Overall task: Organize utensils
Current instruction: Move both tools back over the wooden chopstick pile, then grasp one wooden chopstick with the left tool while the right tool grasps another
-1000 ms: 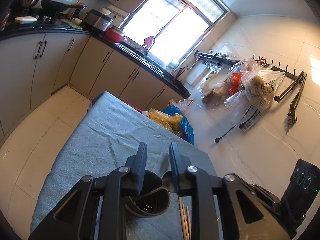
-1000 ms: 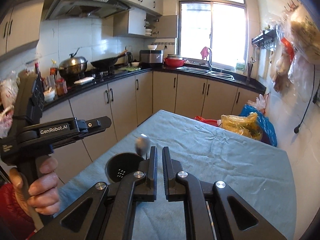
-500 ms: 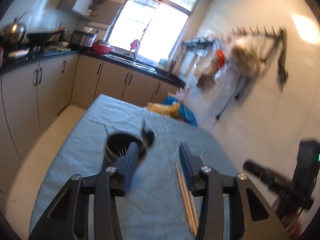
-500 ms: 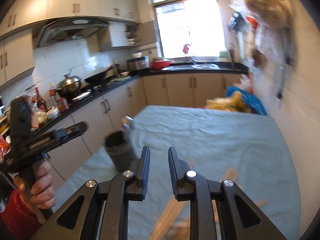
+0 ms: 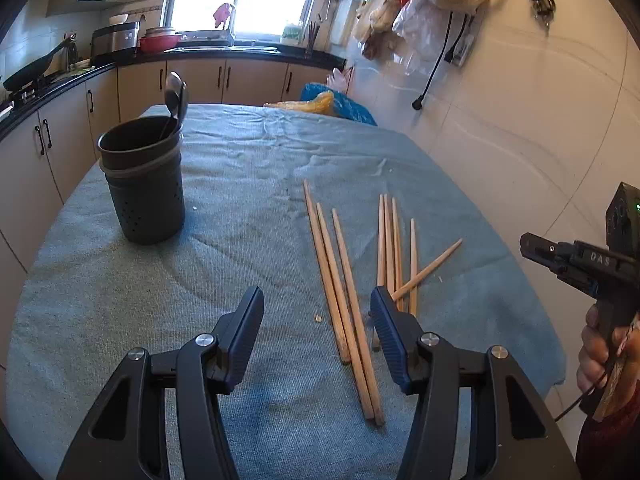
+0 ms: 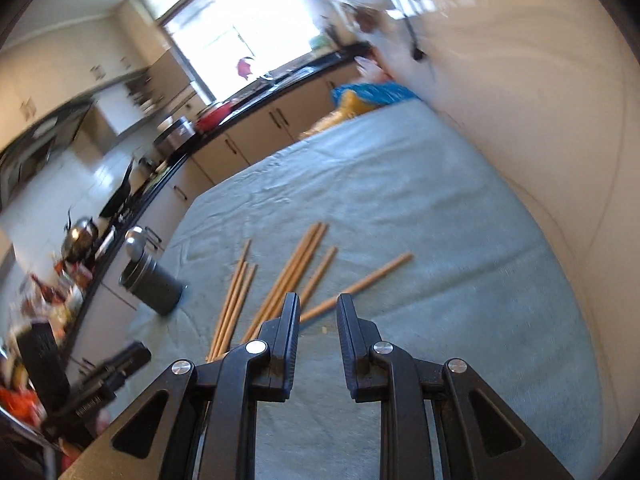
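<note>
A dark grey utensil holder stands upright at the left of the blue-grey cloth, with a metal spoon standing in it. Several wooden chopsticks lie loose on the cloth to its right. My left gripper is open and empty, low over the cloth, with the near ends of the chopsticks between its fingers. My right gripper is open and empty, just short of the chopsticks. The holder shows at the left in the right wrist view.
The cloth-covered table sits beside a white tiled wall on the right. Kitchen cabinets and a black counter run behind and to the left. Blue and yellow bags lie past the far table edge.
Both grippers have opened and pulled back from the holder to low over the chopsticks. The spoon now stands in the holder. The right view has tilted.
</note>
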A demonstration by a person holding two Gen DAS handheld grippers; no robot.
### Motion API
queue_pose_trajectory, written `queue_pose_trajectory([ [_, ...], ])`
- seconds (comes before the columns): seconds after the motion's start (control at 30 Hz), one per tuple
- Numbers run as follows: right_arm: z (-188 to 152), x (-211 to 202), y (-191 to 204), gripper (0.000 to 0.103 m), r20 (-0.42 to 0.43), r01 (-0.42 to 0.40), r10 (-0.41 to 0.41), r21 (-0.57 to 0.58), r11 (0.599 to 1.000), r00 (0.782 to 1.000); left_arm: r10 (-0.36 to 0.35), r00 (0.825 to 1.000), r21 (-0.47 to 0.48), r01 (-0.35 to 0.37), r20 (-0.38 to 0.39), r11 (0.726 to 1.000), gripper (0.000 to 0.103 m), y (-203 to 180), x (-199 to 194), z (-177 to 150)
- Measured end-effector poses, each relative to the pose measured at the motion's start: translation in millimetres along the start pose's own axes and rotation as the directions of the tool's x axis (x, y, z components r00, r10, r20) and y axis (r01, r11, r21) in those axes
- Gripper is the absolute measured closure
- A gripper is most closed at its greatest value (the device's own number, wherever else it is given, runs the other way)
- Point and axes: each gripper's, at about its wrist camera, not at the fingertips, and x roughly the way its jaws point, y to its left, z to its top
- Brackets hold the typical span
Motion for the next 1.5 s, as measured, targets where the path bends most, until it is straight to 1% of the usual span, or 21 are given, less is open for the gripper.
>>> queue_pose_trajectory([
  [0.07, 4, 4, -9, 0.082, -0.018, -0.001, 0.002, 0.045, 0.999, 1.0, 0.006, 1.0, 0.005, -0.006, -0.003, 1.0, 0.049, -1, 1, -1],
  [0.13, 6, 15, -17, 0.082, -0.058, 0.001, 0.005, 0.101, 0.995, 0.998, 0.008, 1.0, 0.005, -0.008, -0.007, 1.0, 0.049, -1, 1, 0],
  [0.27, 11, 37, -31, 0.081, -0.121, 0.027, -0.001, 0.216, 0.976, 0.993, 0.013, 1.0, 0.012, -0.013, -0.005, 1.0, 0.049, 3, -1, -4],
  [0.33, 17, 49, -35, 0.073, -0.151, 0.054, -0.017, 0.247, 0.967, 0.988, 0.012, 1.0, 0.018, -0.012, -0.003, 1.0, 0.049, 4, -2, -4],
  [0.4, 25, 62, -42, 0.063, -0.18, 0.074, -0.02, 0.302, 0.951, 0.984, 0.01, 1.0, 0.022, -0.01, 0.001, 1.0, 0.049, 5, -4, -5],
  [0.6, 43, 94, -40, 0.062, -0.258, 0.187, -0.109, 0.299, 0.936, 0.96, 0.003, 1.0, 0.024, -0.003, 0.018, 1.0, 0.049, 12, -8, -7],
  [0.63, 46, 100, -36, 0.062, -0.278, 0.22, -0.142, 0.274, 0.936, 0.95, 0.001, 1.0, 0.023, -0.001, 0.021, 1.0, 0.049, 13, -9, -7],
  [0.73, 49, 113, -28, 0.062, -0.314, 0.278, -0.196, 0.241, 0.93, 0.929, -0.001, 1.0, 0.02, 0.001, 0.026, 1.0, 0.049, 17, -9, -6],
  [0.83, 52, 126, -20, 0.063, -0.337, 0.313, -0.236, 0.196, 0.929, 0.912, -0.001, 1.0, 0.008, 0.0, 0.022, 1.0, 0.049, 22, -8, -6],
  [0.87, 53, 129, -17, 0.067, -0.337, 0.329, -0.257, 0.177, 0.928, 0.906, 0.001, 1.0, 0.006, -0.001, 0.02, 1.0, 0.049, 24, -8, -5],
  [0.9, 55, 133, -14, 0.072, -0.343, 0.329, -0.26, 0.162, 0.93, 0.903, 0.003, 1.0, 0.004, -0.003, 0.018, 1.0, 0.048, 25, -8, -4],
  [0.93, 58, 140, -9, 0.076, -0.351, 0.331, -0.268, 0.134, 0.934, 0.897, 0.003, 1.0, 0.002, -0.003, 0.014, 1.0, 0.048, 26, -7, -3],
  [1.0, 65, 151, -3, 0.087, -0.351, 0.353, -0.308, 0.07, 0.933, 0.884, 0.008, 1.0, 0.0, -0.008, 0.0, 1.0, 0.049, 26, -4, -1],
  [1.13, 79, 173, 12, 0.093, -0.359, 0.339, -0.341, -0.07, 0.938, 0.869, 0.031, 0.999, 0.012, -0.03, -0.032, 0.999, 0.049, 22, 5, 7],
  [1.2, 80, 179, 19, 0.096, -0.354, 0.323, -0.355, -0.148, 0.935, 0.865, 0.03, 0.998, 0.012, -0.029, -0.054, 1.0, 0.049, 18, 11, 16],
  [1.27, 80, 179, 20, 0.096, -0.351, 0.305, -0.357, -0.197, 0.932, 0.866, 0.036, 0.995, 0.007, -0.036, -0.09, 0.999, 0.049, 13, 22, 28],
  [1.3, 80, 178, 19, 0.097, -0.352, 0.294, -0.349, -0.202, 0.934, 0.869, 0.049, 0.992, 0.004, -0.049, -0.116, 0.999, 0.049, 11, 30, 34],
  [1.37, 79, 171, 12, 0.097, -0.351, 0.274, -0.328, -0.195, 0.942, 0.877, 0.022, 0.988, -0.009, -0.023, -0.151, 1.0, 0.049, 6, 46, 49],
  [1.4, 78, 168, 9, 0.097, -0.351, 0.267, -0.317, -0.186, 0.946, 0.881, 0.033, 0.985, -0.014, -0.035, -0.171, 0.999, 0.049, 3, 55, 56],
  [1.43, 76, 163, 4, 0.097, -0.351, 0.256, -0.304, -0.178, 0.95, 0.886, 0.048, 0.979, -0.024, -0.054, -0.196, 0.998, 0.049, 0, 65, 64],
  [1.5, 70, 154, -4, 0.097, -0.349, 0.233, -0.276, -0.161, 0.959, 0.896, 0.031, 0.969, -0.037, -0.042, -0.246, 0.998, 0.049, -5, 91, 84],
])
